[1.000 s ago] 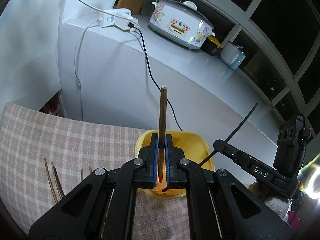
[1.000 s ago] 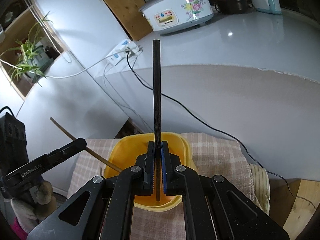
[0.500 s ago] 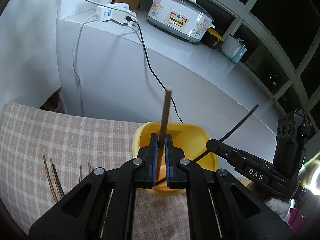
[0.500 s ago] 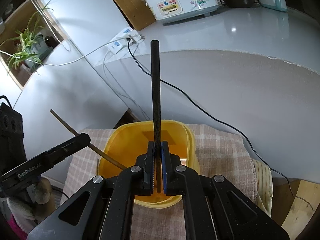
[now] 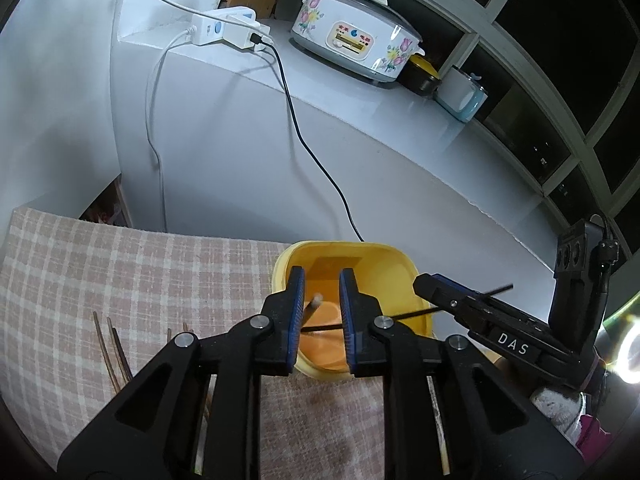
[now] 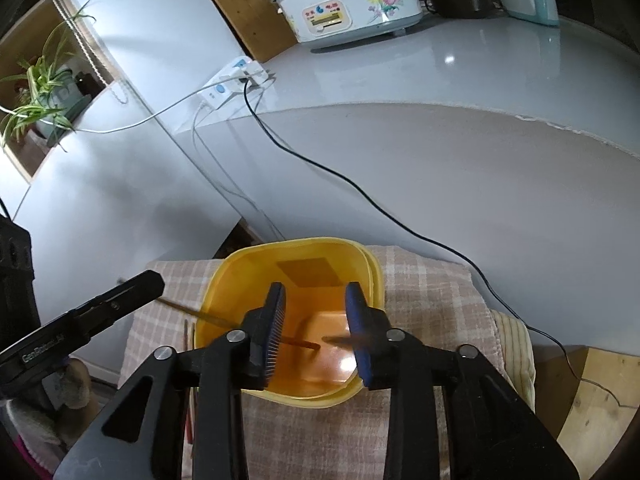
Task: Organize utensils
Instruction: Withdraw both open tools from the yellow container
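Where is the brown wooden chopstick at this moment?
In the left wrist view, the brown wooden chopstick leans between the opening jaws of the left gripper, inside the yellow plastic tub on the checked cloth, crossing the black chopstick.

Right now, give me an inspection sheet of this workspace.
Surface: checked cloth over a low stand.
Job's things: yellow tub on the cloth; wooden chopstick and black chopstick dropping into it, both blurred.
Clutter: loose chopsticks lying on the cloth left of the tub.
Grippers: left gripper and right gripper over the tub, jaws opening, pads clear of the sticks.
Cables: black cable and white cable hang from a power strip.
Surroundings: rice cooker on a white counter; potted plant.
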A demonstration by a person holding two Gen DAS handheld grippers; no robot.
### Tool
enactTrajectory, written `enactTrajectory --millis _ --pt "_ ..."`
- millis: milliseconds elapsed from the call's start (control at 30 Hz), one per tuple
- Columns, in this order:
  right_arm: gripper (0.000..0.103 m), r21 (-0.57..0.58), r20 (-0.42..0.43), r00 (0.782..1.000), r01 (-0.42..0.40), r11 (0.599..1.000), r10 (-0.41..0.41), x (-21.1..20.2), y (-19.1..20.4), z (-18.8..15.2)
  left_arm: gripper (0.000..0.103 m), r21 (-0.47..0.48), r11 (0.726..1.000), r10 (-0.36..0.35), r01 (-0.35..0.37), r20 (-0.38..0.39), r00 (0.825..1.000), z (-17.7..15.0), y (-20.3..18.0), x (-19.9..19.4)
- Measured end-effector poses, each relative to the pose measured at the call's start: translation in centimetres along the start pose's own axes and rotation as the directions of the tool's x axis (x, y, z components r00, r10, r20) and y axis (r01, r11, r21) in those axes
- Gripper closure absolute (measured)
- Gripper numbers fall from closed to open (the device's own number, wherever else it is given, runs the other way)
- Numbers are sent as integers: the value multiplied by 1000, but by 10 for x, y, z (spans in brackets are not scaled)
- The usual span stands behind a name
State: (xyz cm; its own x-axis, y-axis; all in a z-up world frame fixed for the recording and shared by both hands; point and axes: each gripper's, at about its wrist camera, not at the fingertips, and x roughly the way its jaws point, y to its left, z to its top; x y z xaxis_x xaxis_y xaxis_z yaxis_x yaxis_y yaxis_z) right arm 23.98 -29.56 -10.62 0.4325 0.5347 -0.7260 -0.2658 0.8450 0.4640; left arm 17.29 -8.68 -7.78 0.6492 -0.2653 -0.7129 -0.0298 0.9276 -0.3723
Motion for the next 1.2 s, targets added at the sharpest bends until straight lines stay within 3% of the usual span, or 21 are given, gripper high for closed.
enactTrajectory --millis 700,1000,1200 --pt "74 87 131 984 110 990 -121 -56 31 -2 88 61 997 -42 42 -4 999 11 16 -57" --pt "74 73 137 986 85 994 -95 -74 62 -16 88 63 998 -28 28 -7 1000 9 35 -77" --pt "74 64 85 995 45 997 -50 -67 78 -36 88 27 1000 11 -11 -9 1000 1 65 -89"
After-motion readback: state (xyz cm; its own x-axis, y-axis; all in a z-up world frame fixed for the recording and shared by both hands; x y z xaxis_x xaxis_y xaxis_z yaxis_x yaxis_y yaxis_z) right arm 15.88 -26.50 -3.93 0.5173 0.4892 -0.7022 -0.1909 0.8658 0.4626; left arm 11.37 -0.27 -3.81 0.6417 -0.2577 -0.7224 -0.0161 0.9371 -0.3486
